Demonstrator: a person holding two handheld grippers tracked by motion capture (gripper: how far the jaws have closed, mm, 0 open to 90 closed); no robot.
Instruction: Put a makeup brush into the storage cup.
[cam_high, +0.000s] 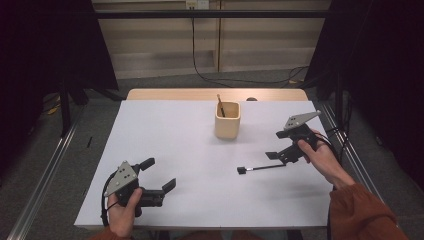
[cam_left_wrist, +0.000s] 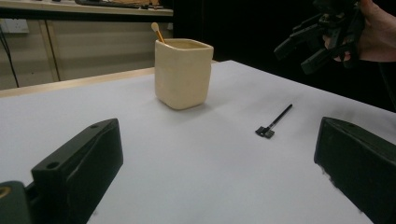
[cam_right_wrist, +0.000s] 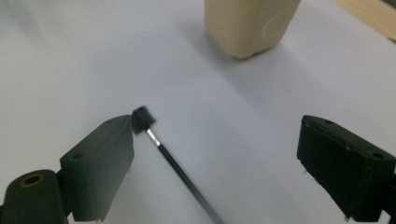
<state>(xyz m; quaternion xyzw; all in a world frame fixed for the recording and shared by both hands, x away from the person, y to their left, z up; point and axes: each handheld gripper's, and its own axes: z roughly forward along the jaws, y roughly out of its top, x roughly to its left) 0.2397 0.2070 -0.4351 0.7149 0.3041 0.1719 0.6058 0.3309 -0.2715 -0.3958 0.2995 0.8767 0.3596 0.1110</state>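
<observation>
High view: we find a thin black brush (cam_high: 260, 168) lying flat on the white table (cam_high: 175, 145), well apart from the cream cup (cam_high: 227, 120) that holds a wooden stick (cam_high: 220, 105). We note the right gripper (cam_high: 280, 150) just beside the brush handle, jaws wide, nothing gripped; its own view shows the brush (cam_right_wrist: 177, 168) running between the jaws without contact on the pads. We record the left gripper (cam_high: 160, 175) resting near the table's front edge, jaws wide and empty. We judge the step as approach for pickup; next calls for lowering, centring and closing on the handle
</observation>
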